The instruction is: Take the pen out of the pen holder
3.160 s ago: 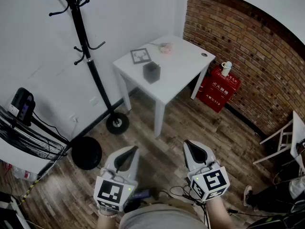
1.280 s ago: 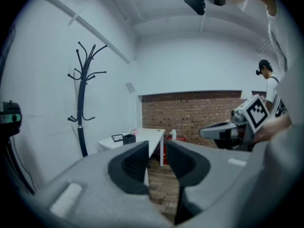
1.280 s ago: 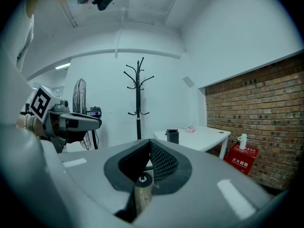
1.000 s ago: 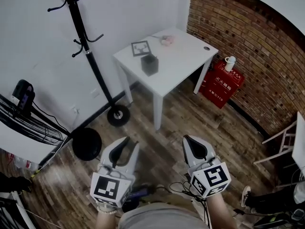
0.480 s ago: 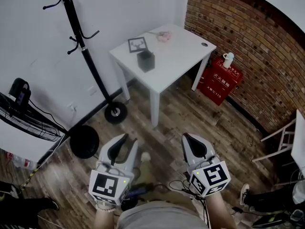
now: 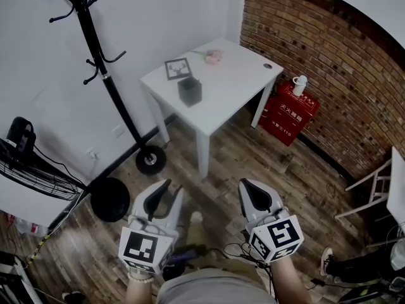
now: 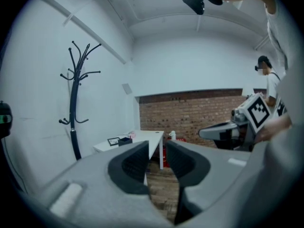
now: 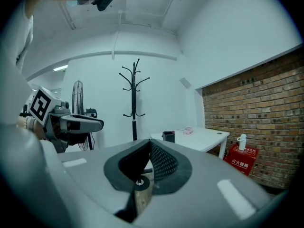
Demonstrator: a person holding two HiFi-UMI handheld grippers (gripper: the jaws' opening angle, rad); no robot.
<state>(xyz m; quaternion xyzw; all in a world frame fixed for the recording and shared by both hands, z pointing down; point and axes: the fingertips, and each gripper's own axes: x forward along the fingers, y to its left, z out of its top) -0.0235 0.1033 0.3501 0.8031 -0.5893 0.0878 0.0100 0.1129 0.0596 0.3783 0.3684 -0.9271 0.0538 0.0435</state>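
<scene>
A black square pen holder [image 6: 190,90] stands on the white table [image 6: 231,81] across the room; the pen itself is too small to make out. Both grippers are held low over the wooden floor, far short of the table. My left gripper [image 6: 172,186] is open, with a clear gap between its jaws and nothing in it. My right gripper [image 6: 243,182] is shut, its tips meeting on nothing. The left gripper view shows the pen holder [image 7: 125,140] beyond the open left gripper [image 7: 156,152]. The right gripper view shows the pen holder [image 8: 168,136] past the shut right gripper [image 8: 150,143].
A picture frame [image 6: 176,68] and a pink object [image 6: 213,56] share the table. A black coat rack [image 6: 101,75] stands to its left, a red box [image 6: 288,113] with a white bottle [image 6: 299,84] by the brick wall. A fan [image 6: 28,170] is at the left, a white chair [image 6: 376,185] at the right.
The table and coat rack have drifted left in the head view as I walk toward them. Both grippers keep their pose, the left open and the right shut.
</scene>
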